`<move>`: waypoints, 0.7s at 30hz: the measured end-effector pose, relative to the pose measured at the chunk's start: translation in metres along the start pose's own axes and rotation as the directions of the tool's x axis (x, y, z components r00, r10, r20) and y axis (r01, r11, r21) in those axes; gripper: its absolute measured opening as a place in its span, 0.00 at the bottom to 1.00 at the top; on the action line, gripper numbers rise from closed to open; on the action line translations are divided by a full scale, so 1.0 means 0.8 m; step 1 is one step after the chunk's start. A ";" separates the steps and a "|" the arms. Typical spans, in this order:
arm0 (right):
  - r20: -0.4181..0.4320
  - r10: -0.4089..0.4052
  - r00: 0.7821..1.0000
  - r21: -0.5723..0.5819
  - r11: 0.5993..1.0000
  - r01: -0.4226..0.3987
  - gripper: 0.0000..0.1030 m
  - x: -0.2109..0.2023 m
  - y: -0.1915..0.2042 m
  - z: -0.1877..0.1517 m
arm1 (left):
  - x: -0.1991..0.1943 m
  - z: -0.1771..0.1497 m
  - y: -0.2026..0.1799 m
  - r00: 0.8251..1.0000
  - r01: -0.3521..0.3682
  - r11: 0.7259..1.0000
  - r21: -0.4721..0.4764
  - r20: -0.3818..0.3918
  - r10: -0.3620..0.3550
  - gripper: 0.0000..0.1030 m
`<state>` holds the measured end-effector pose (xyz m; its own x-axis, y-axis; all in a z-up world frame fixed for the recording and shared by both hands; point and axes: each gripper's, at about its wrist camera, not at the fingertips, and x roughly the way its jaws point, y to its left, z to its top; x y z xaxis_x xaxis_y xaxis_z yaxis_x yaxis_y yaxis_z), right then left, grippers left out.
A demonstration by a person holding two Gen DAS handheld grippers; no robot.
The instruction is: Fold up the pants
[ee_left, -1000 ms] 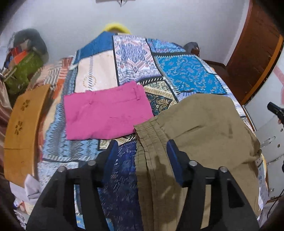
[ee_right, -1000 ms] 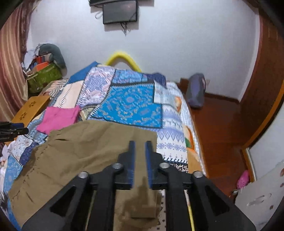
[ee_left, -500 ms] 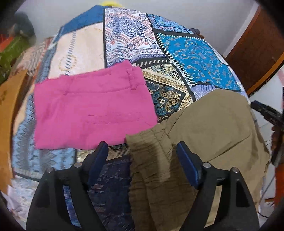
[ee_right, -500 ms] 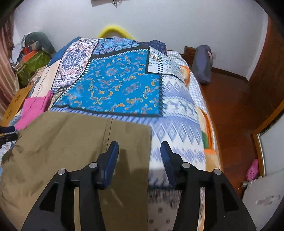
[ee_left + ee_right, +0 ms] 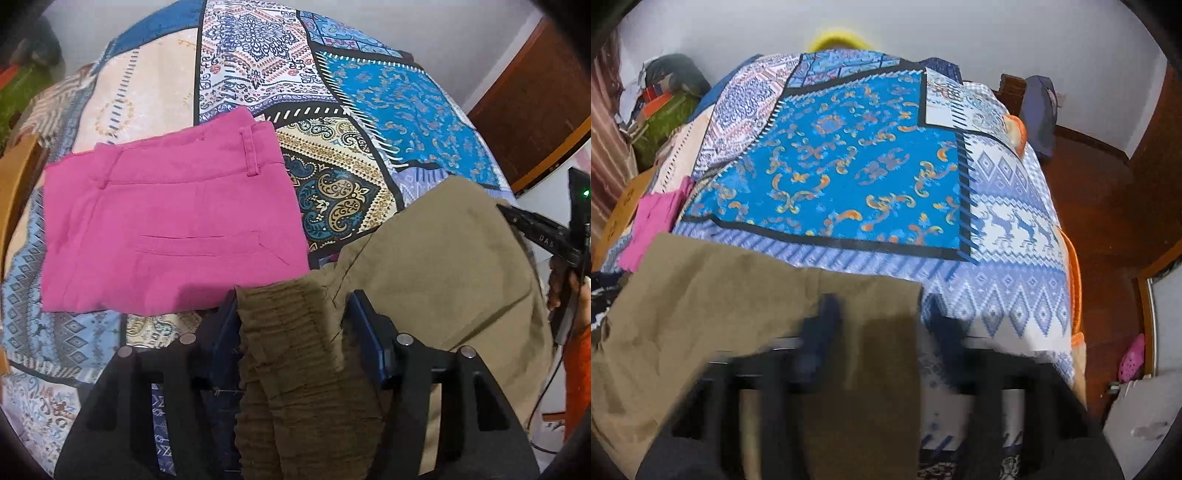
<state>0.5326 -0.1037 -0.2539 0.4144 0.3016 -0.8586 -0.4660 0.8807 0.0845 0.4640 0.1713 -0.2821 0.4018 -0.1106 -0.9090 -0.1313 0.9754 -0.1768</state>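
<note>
In the left wrist view, the left gripper (image 5: 293, 314) is held spread, its jaws straddling the gathered waistband of the khaki pants (image 5: 439, 266) near the bed's (image 5: 369, 85) front edge, beside folded pink shorts (image 5: 166, 221). In the right wrist view, the blurred right gripper (image 5: 882, 325) is spread over the pants' hem corner.

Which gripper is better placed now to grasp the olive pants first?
Left. The left gripper is open with the gathered waistband of the olive pants between its fingers. The right gripper is blurred, open at the hem corner.
</note>
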 end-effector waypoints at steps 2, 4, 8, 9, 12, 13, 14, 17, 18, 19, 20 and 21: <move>0.007 -0.029 1.000 -0.039 0.999 0.030 0.13 0.001 0.011 -0.001 | -0.002 -0.001 -0.009 0.999 -0.049 0.998 0.046 0.015 0.048 0.53; 0.016 -0.043 0.999 -0.049 0.998 0.043 0.11 0.003 0.013 0.004 | -0.009 -0.004 -0.017 0.995 -0.094 0.993 0.076 0.040 0.091 0.50; 0.073 -0.093 0.993 -0.065 0.993 0.098 0.10 -0.013 0.018 0.004 | -0.031 -0.006 -0.030 0.979 -0.182 0.974 0.132 0.114 0.168 0.48; 0.092 -0.099 0.991 -0.067 0.992 0.105 0.10 -0.020 0.019 0.004 | -0.039 -0.006 -0.031 0.976 -0.195 0.971 0.136 0.130 0.177 0.48; 0.143 -0.102 0.985 -0.061 0.992 0.111 0.10 -0.049 0.018 0.009 | -0.071 -0.003 -0.030 0.966 -0.200 0.972 0.124 0.190 0.174 0.48; 0.158 -0.100 0.982 -0.053 0.993 0.110 0.10 -0.057 0.017 0.011 | -0.080 -0.002 -0.030 0.965 -0.192 0.974 0.118 0.202 0.166 0.48; 0.177 -0.094 0.980 -0.043 0.994 0.103 0.10 -0.070 0.016 0.012 | -0.091 -0.002 -0.029 0.964 -0.186 0.976 0.112 0.213 0.159 0.48; 0.218 -0.079 0.973 -0.021 0.996 0.085 0.10 -0.104 0.016 0.013 | -0.124 -0.005 -0.036 0.956 -0.189 0.975 0.115 0.250 0.156 0.48; 0.235 -0.077 0.969 -0.017 0.996 0.084 0.10 -0.118 0.018 0.012 | -0.133 -0.007 -0.039 0.952 -0.193 0.974 0.117 0.261 0.157 0.48; 0.247 -0.077 0.966 -0.021 0.996 0.085 0.10 -0.130 0.021 0.012 | -0.145 -0.012 -0.043 0.948 -0.197 0.973 0.118 0.275 0.159 0.48; 0.261 -0.078 0.962 -0.022 0.996 0.086 0.10 -0.143 0.024 0.011 | -0.156 -0.017 -0.047 0.945 -0.198 0.973 0.119 0.286 0.157 0.48; 0.278 -0.072 0.958 -0.023 0.996 0.081 0.10 -0.161 0.026 0.008 | -0.167 -0.021 -0.050 0.942 -0.199 0.973 0.119 0.297 0.156 0.48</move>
<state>0.4746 -0.1216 -0.1382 0.6475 0.3273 -0.6882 -0.4486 0.8937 0.0030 0.4003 0.1442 -0.1599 0.6272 0.1047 -0.7718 -0.0998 0.9936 0.0537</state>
